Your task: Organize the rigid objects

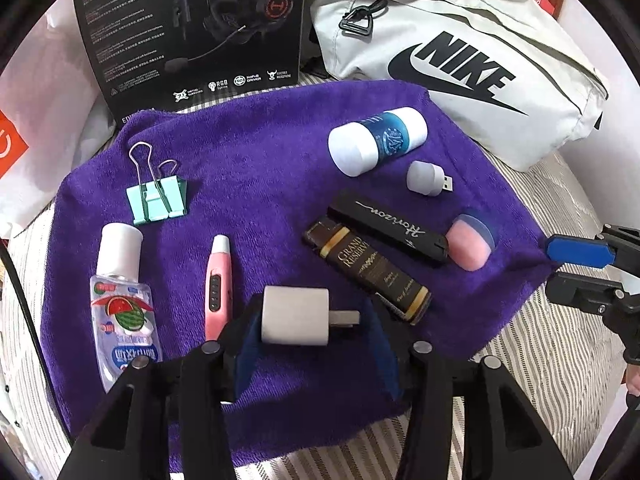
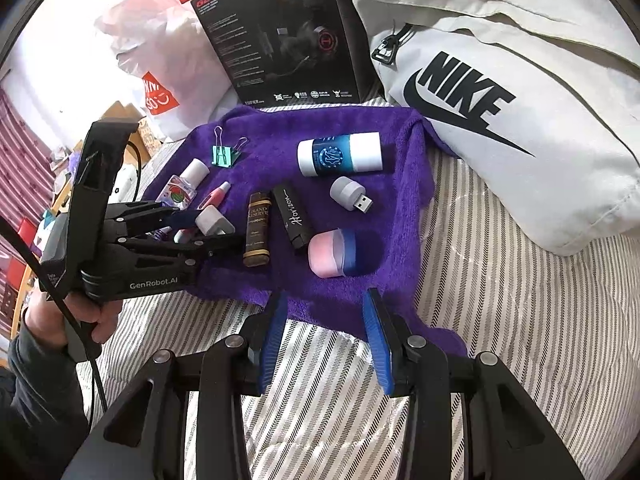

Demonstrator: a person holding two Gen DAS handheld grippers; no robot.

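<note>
- My left gripper (image 1: 316,344) has its blue-padded jaws around the white cube-shaped wall charger (image 1: 296,316); whether both pads touch it I cannot tell. From the right wrist view the charger (image 2: 212,220) sits between those fingers above the purple terry towel (image 1: 260,152).
- My right gripper (image 2: 324,344) hangs with its blue fingers parted and nothing between them, over the striped bedcover (image 2: 480,280) at the towel's near edge.
- Just beyond the charger lie a pink pen-shaped device (image 1: 218,280) and a clear sanitizer bottle with a white cap and watermelon label (image 1: 120,300).
- To the right lie a brown "Grand Reserve" lighter (image 1: 368,268) and a black "Horizon" lighter (image 1: 388,228), side by side.
- Beside the black one's end is a pink and blue rounded container (image 1: 472,240).
- Farther back: a mint-green binder clip (image 1: 156,196), a small grey USB light (image 1: 428,178), and a white and blue cylinder (image 1: 378,140).
- Past the towel stand a black headset box (image 1: 192,32) and a pale Nike bag (image 1: 460,52).
</note>
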